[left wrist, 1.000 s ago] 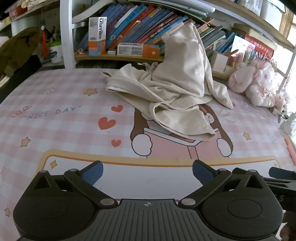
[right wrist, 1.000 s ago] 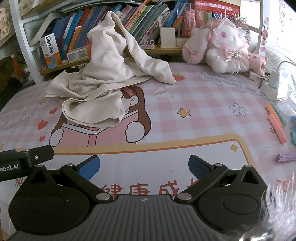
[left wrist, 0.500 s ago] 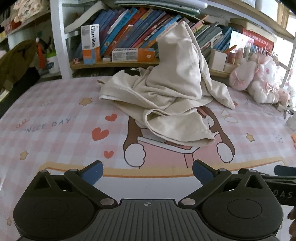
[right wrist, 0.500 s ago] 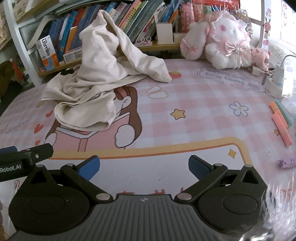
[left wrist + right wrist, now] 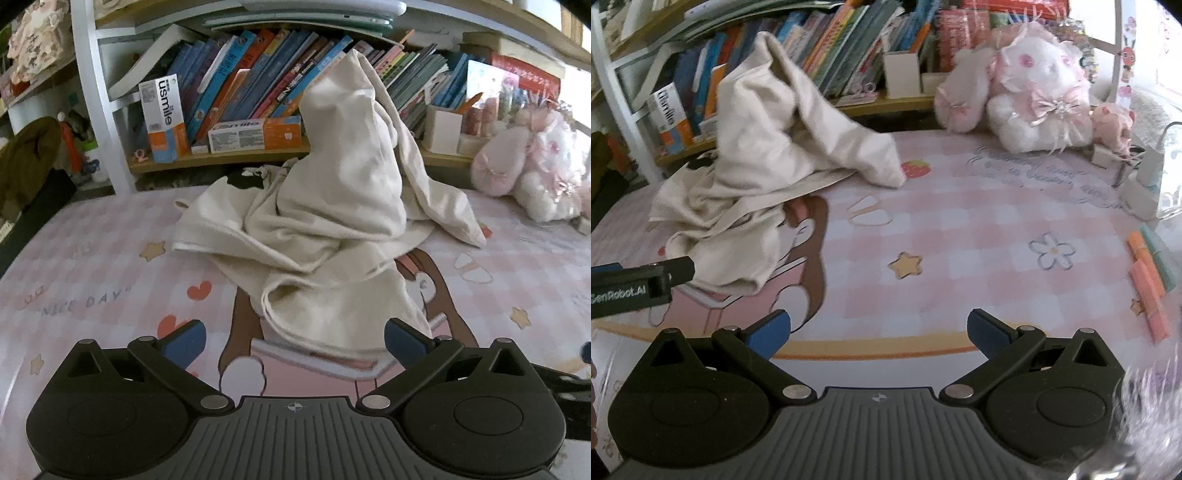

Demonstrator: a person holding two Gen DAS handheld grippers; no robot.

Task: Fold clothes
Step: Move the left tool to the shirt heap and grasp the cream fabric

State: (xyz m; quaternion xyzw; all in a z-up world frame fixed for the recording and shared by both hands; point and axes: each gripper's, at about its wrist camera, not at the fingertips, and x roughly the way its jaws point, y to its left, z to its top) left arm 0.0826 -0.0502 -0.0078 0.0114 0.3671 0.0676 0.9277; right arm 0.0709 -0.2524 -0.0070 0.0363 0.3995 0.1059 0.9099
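Table (image 5: 92,236), one: covered by a pink checked mat printed with a cartoon figure, hearts and stars
Bookshelf (image 5: 221,162), one, along the far edge: a row of leaning books, too many to count; two boxes (image 5: 164,118) lettered "usmile", one upright, one flat
Garment (image 5: 325,229), one, cream: crumpled in a heap on the table's far middle, its peak propped against the books, one flap trailing right (image 5: 879,162), its near hem just ahead of the left gripper
Plush toy (image 5: 1030,96), one large, white and pink, far right; one small pink one (image 5: 1112,122) beside it
Left gripper (image 5: 294,338), one: fingers apart, holding nothing
Right gripper (image 5: 879,330), one: fingers apart, holding nothing, over bare mat
Markers (image 5: 1148,269), at the right edge; count unclear
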